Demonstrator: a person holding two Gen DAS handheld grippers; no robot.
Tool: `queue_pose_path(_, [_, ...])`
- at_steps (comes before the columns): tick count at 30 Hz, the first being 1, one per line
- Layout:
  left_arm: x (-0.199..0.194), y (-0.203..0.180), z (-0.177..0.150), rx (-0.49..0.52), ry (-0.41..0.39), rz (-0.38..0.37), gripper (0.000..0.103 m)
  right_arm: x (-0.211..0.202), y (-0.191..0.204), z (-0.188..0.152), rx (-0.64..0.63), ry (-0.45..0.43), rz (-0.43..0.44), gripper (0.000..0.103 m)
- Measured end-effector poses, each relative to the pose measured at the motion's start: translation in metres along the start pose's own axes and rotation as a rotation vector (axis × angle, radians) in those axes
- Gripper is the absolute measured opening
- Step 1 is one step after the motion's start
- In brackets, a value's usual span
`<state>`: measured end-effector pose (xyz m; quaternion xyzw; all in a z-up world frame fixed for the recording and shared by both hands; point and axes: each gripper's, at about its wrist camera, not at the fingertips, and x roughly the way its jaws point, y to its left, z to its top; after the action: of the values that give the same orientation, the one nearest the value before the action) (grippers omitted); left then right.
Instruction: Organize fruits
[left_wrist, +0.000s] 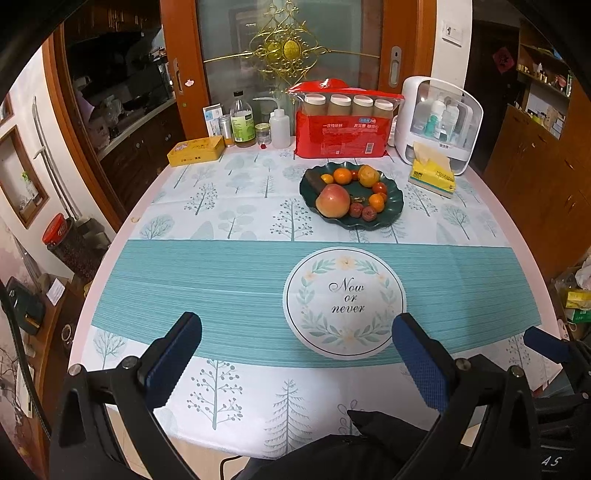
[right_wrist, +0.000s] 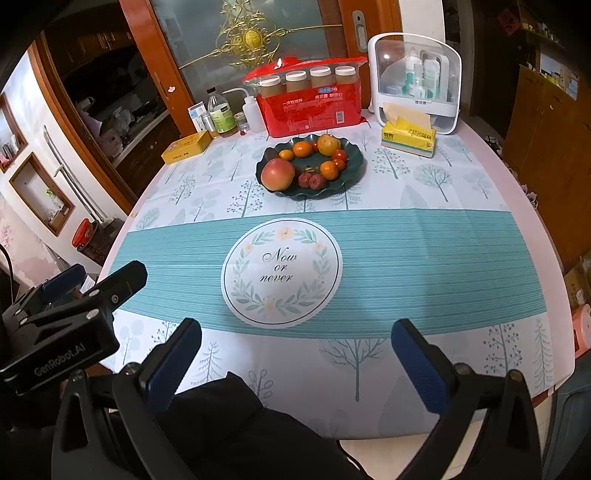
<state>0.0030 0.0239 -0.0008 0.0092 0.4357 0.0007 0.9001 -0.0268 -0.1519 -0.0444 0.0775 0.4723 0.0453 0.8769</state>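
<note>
Fruits sit together on a dark green scalloped plate (left_wrist: 395, 206) toward the far side of the surface (left_wrist: 122, 236), beyond the round "Now or never" print (left_wrist: 343, 302) on the tablecloth (left_wrist: 221, 280). Contents: one large red-yellow apple (left_wrist: 332, 201) at the plate's near left, two wrinkled red dates (left_wrist: 364, 212) just beside it, several small oranges (left_wrist: 342, 176), a bigger yellow-orange fruit (left_wrist: 368, 176), cherry tomatoes (left_wrist: 379, 188).

Left wrist view only: a dark flat object (left_wrist: 313, 181) lies at the plate's far left edge, and a red-lidded jar (left_wrist: 61, 236) stands off the surface at left. Right wrist view only: the left claw (right_wrist: 79, 275) from outside, its housing printed "GenRobot.AI".

Back row, left to right: yellow tin (left_wrist: 195, 150), green-labelled bottle (left_wrist: 242, 120), white squeeze bottle (left_wrist: 279, 127), red pack (left_wrist: 341, 136) with Chinese print and four capped cups on top, yellow tissue pack (left_wrist: 432, 177), white organiser box (left_wrist: 439, 118) with bottles inside.

Left claw (left_wrist: 297, 350): fingers spread wide, nothing held, low over the near edge. Right claw (right_wrist: 295, 354): likewise spread wide and empty. Both are well apart from the plate. Dark sleeve (right_wrist: 236, 424) visible below.
</note>
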Motion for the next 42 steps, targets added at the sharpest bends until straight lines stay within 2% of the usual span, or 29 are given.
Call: queue_pose_path(42, [0.0007,-0.0063,-0.0021,-0.008,0.013,0.034,0.102,0.0024,-0.0022,-0.005,-0.007,0.009,0.013,0.103])
